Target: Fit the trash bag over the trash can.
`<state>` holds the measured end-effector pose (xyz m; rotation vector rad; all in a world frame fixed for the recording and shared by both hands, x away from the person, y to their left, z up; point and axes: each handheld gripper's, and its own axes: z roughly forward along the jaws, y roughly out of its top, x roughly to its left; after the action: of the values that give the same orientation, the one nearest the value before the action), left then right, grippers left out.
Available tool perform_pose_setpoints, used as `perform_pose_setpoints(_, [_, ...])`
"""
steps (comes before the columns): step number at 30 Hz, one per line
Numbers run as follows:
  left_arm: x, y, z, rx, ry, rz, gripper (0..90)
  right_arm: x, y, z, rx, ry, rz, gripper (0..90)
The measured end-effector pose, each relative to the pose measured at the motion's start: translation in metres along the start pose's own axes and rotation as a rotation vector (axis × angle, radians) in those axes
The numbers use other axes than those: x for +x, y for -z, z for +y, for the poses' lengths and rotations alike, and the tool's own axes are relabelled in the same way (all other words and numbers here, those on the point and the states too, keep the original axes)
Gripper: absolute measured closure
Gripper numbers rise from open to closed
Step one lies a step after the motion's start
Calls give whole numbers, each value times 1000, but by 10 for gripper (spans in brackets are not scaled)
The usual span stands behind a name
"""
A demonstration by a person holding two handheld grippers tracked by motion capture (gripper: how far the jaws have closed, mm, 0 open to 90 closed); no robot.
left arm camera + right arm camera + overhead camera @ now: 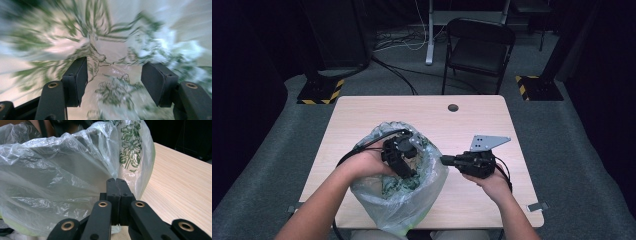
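The jaws of the left gripper (404, 160) are standing apart inside the mouth of the bag (404, 200), pointing down into it with nothing but printed film between and ahead of them. The jaws of the right gripper (447, 160) are pressing together on the bag's right rim, holding it open. The bag is sitting on the near left of the worktop (472, 120), its mouth facing up. The left hand (367, 165) is nearer its inside, so reaching deeper looks to be its job. Crumpled film walls are crowding both pads (77, 80). A chair (479, 47) is standing far beyond.
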<state>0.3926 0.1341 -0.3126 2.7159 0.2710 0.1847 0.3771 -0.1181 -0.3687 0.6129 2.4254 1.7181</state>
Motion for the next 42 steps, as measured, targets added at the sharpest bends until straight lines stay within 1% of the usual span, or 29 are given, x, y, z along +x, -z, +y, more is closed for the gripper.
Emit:
perform_pose_setpoints(3, [-4,23,0,-38,-23,16,378,0,0,0,1,0,0,900])
perform_pose_setpoints(6, [-8,43,-3,-95,-36,15,379,0,-1,0,0,-2,-1,900])
perform_pose_setpoints(7, [-10,46,-4,-103,-38,11,382,0,-1,0,0,-2,-1,900])
perform_pose_setpoints(10, [-15,48,-9,-83,-62,-6,385,0,-1,0,0,0,-2,900])
perform_pose_setpoints(13, [-17,39,-12,-44,-73,-16,392,1,-1,0,1,0,-2,900])
perform_pose_setpoints(19, [-16,12,-11,31,-90,-41,397,1,-2,-1,4,0,1,900])
perform_pose_setpoints(22, [-15,3,-8,56,-89,-45,398,0,-3,-1,3,-1,3,900])
perform_pose_setpoints(25, [-12,-5,-7,67,-83,-55,399,0,-2,-2,3,-2,5,900])
perform_pose_setpoints(26, [-12,-8,-7,76,-78,-58,400,0,-2,-2,2,-2,5,900])
perform_pose_setpoints(30, [-10,-20,-8,118,-78,-66,403,0,-2,-2,2,0,4,900])
perform_pose_setpoints(33, [-10,-27,-9,146,-76,-64,403,0,-2,-2,1,1,3,900])
perform_pose_setpoints(38, [-9,-37,-6,166,-70,-74,404,0,-2,-2,1,1,3,900])
perform_pose_setpoints(40, [-9,-38,-7,164,-74,-79,414,0,-2,-2,1,2,3,900])
perform_pose_setpoints(42, [-8,-38,-7,168,-70,-80,412,0,-2,-2,0,1,3,900])
